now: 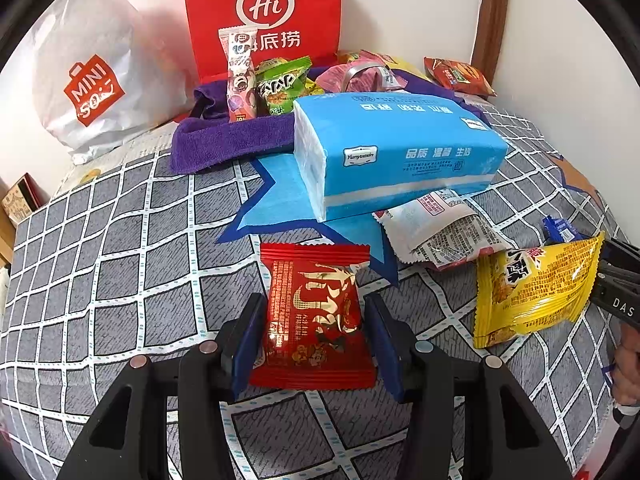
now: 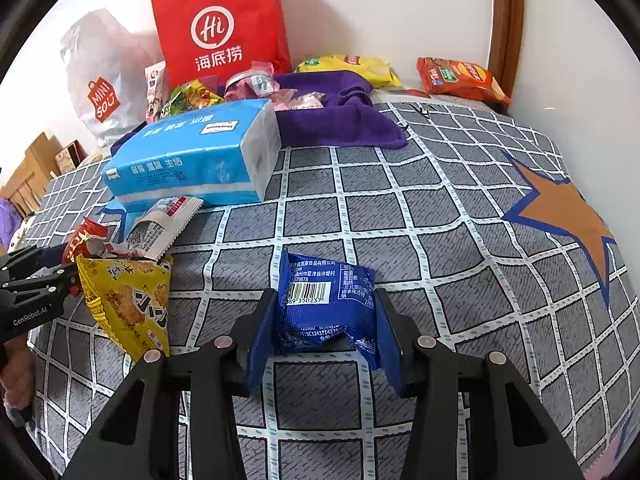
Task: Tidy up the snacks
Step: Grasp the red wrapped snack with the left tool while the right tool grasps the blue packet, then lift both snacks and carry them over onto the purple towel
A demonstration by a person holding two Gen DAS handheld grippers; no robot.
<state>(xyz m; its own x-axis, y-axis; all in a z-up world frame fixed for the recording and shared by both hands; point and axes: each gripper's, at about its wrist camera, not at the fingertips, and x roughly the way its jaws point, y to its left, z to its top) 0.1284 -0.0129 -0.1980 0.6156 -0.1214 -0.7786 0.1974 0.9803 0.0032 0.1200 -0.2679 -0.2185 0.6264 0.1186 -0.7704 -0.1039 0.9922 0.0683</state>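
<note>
White walls back a bed spread with a grey, white-gridded cover, where a red paper carrier bag and a white plastic shopping bag stand at the far edge, around twelve and ten o'clock. Just in front of them lies a rumpled purple towel carrying a cluster of snack packets, among them a tall pink-and-white one and a green one, which looks like the gathering spot. A blue pack of tissues sits at the centre, overlapping a white printed wrapper. Nearer the viewer, the left gripper has its jaws closed narrowly on a red foil snack packet, and the right gripper pinches a crumpled blue snack packet low over the cover, its pads pressing both sides. A yellow crisp-style packet lies between the two hands, at nine o'clock from the right gripper. Two larger bags, yellow and orange, rest by the wall at one o'clock. Judging by this, sorting is partway: several packets are collected, while the two held ones, the yellow packet and the white wrapper are not yet put away.
</note>
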